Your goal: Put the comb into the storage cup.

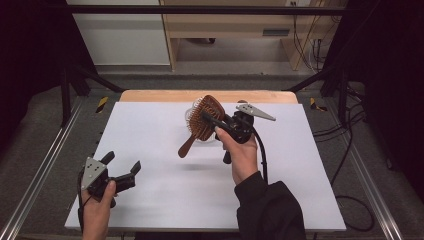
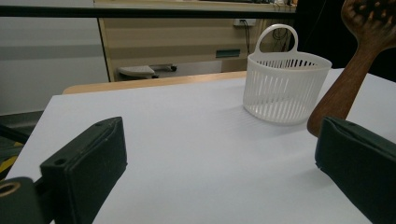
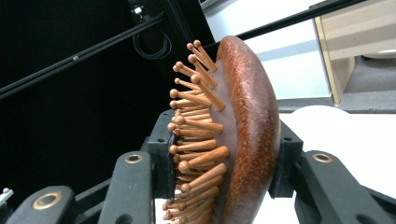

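A brown wooden hairbrush (image 1: 198,131) with round-tipped wooden pins hangs in the air over the far middle of the white table (image 1: 165,200), its handle slanting down to the left. My right gripper (image 1: 206,118) is shut on the brush's head. In the right gripper view the pads press the pin side and the domed back of the hairbrush (image 3: 247,116). A white slatted basket (image 2: 285,88) with a loop handle stands on the table just behind the brush. My left gripper (image 1: 123,161) rests at the near left, open, with nothing between its jaws; the brush handle (image 2: 343,88) rises beyond it.
The table's wooden far edge (image 1: 150,95) shows past the white surface. Black frame posts and metal rails run along both sides. Cables lie on the floor at the right (image 1: 350,150). Wooden furniture stands behind the table.
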### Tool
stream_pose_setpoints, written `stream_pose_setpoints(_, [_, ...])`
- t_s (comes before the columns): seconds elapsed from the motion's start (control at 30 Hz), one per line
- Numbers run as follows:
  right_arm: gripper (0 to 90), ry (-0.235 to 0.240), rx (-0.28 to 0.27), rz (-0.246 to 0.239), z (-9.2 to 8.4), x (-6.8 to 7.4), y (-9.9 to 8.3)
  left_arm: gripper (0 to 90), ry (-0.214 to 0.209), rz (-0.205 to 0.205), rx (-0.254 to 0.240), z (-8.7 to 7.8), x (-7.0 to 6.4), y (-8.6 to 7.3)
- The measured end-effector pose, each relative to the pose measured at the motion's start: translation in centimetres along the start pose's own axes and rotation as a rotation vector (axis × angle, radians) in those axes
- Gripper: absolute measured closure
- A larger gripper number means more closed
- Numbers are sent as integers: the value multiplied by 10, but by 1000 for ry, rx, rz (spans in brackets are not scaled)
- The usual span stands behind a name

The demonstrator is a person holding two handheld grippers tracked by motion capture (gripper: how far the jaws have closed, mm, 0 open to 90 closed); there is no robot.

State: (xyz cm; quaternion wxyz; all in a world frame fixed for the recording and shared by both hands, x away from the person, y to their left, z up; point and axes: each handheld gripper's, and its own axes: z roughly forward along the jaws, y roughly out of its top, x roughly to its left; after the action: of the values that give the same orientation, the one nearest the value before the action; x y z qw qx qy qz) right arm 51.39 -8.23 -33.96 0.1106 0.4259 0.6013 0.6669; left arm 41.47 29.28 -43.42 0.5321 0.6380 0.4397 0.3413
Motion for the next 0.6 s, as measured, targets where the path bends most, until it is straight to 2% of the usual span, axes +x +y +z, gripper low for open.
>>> stream_pose_setpoints(0.6, [546, -5, -81, -11, -3, 7, 39, 21, 0, 2, -5, 0, -1, -1])
